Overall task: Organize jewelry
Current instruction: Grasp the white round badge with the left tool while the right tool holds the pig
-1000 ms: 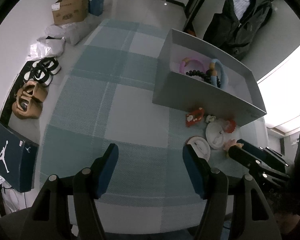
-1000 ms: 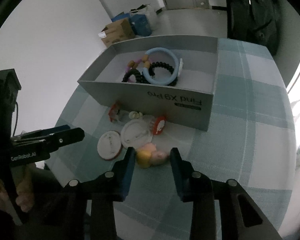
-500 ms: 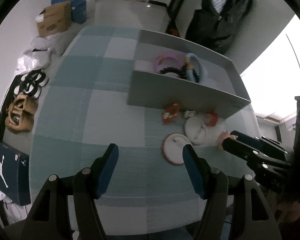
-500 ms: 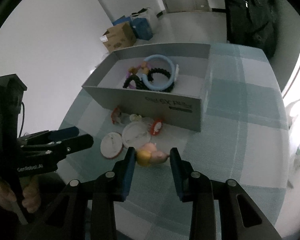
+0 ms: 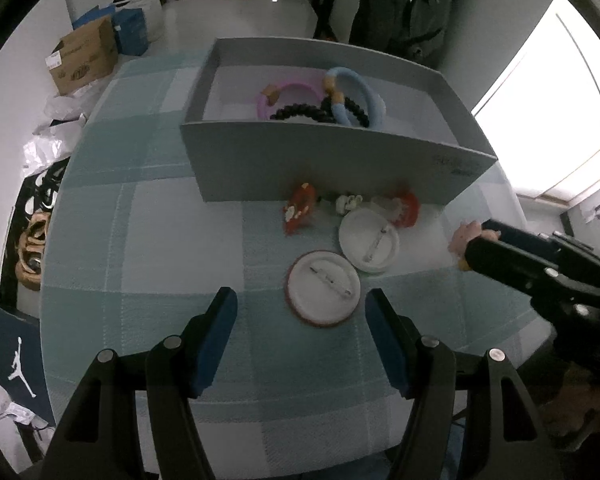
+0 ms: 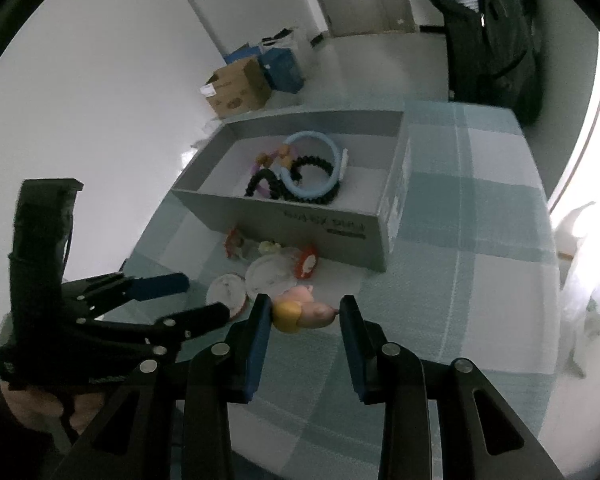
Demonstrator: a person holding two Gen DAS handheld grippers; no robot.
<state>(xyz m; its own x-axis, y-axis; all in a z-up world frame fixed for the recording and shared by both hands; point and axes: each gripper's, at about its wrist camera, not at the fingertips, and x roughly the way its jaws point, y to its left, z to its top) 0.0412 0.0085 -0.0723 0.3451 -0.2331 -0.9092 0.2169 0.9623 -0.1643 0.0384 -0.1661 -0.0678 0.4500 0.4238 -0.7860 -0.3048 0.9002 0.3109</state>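
- The right gripper is clamped on a small pink-and-yellow charm, held between its two blue pads clear of the checked cloth; I'd judge it is on its way to the grey box, since that is where the sorted pieces sit.
- The left gripper hangs wide apart and empty over the near side of the table; the red-rimmed badge lies just ahead of its pads, likely the next pick.
- Inside the box lie a blue bangle, a pink bangle and a black bead bracelet, overlapping one another.
- A white badge touches the red-rimmed one; two red trinkets and a tiny pale piece sit against the box's front wall, awaiting collection.
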